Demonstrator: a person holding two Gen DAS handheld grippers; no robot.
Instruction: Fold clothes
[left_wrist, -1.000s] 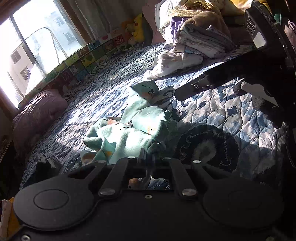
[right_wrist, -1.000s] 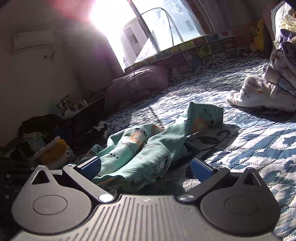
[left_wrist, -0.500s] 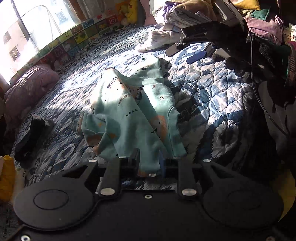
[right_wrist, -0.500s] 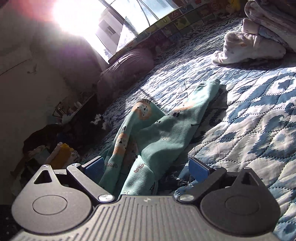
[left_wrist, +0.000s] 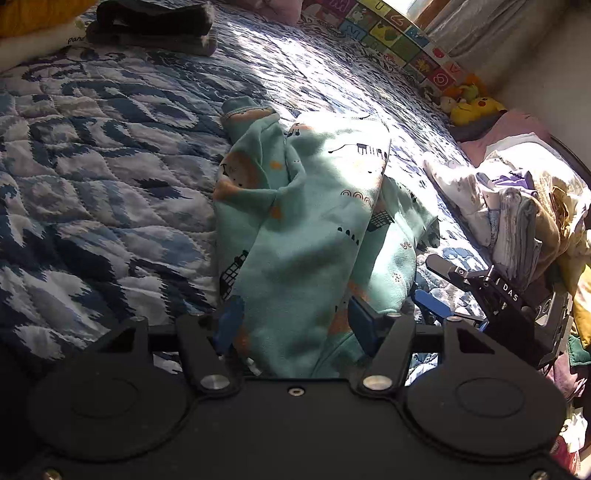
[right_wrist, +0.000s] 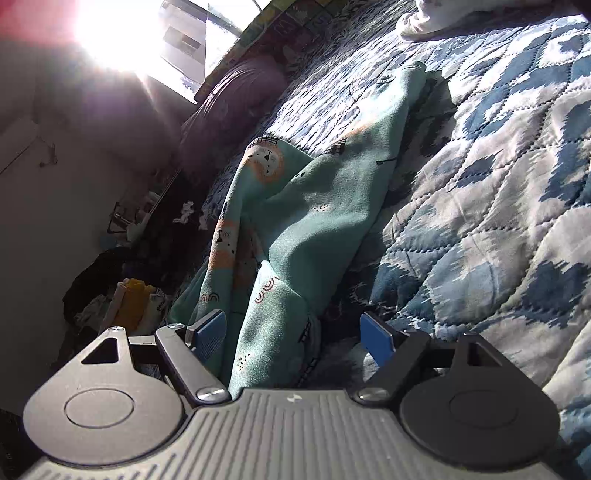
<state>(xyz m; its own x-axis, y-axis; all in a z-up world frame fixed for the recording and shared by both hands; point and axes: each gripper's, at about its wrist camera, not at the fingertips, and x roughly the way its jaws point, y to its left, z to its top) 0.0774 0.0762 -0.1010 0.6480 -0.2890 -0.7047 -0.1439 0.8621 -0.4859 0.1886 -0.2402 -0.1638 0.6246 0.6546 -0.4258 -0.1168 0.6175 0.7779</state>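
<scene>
Teal printed garment (left_wrist: 314, 229) now stretched longer across quilt (left_wrist: 103, 177) toward 12 o'clock than second ago. Left gripper (left_wrist: 295, 323) jaws now spread, cloth between; right gripper (right_wrist: 293, 332) still wide open.

Both wrist views close over garment (left_wrist: 314, 221).
</scene>
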